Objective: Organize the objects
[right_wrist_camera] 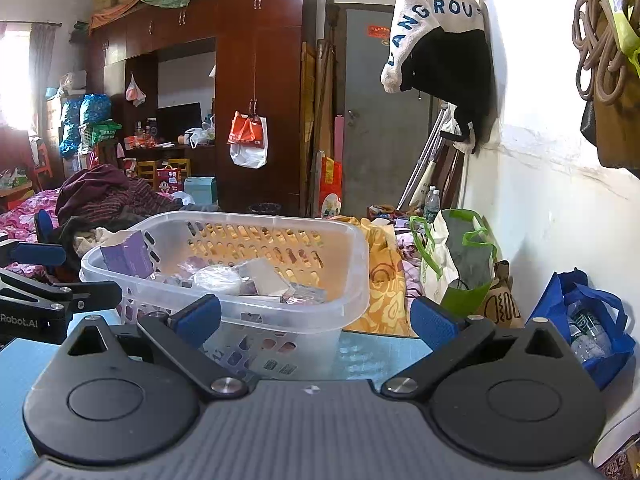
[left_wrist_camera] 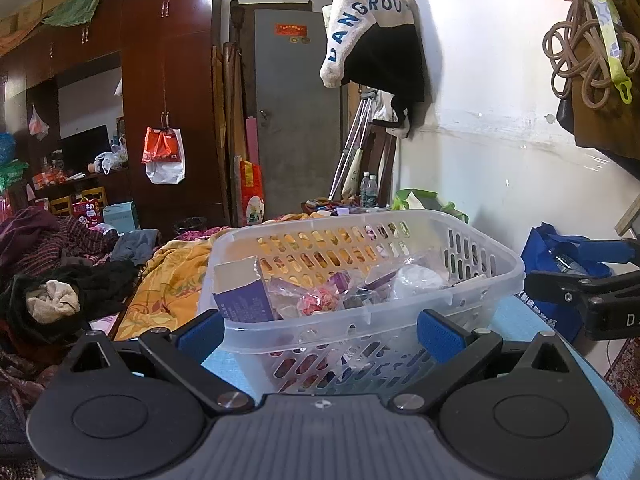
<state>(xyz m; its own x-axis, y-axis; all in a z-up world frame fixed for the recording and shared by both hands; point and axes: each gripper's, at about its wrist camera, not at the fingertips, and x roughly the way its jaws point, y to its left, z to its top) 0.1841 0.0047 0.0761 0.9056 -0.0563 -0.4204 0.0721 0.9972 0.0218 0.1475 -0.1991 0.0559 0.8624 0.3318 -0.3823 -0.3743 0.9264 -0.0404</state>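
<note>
Two handheld grippers face a clear plastic basket (left_wrist_camera: pixel 360 240) on a blue table (right_wrist_camera: pixel 372 354), the left gripper (left_wrist_camera: pixel 320 330) spread wide and empty with the basket's near wall directly ahead between its blue pads (left_wrist_camera: pixel 434 336); the right gripper (right_wrist_camera: pixel 316 318), equally wide and empty, has the basket ahead and to its left. Packets and a purple box (left_wrist_camera: pixel 244 296) already lie inside. The light basket sits near the table's far edge, so a careless push from either claw would likely slide or tip it toward the orange bedding (right_wrist_camera: pixel 384 280) beyond.
</note>
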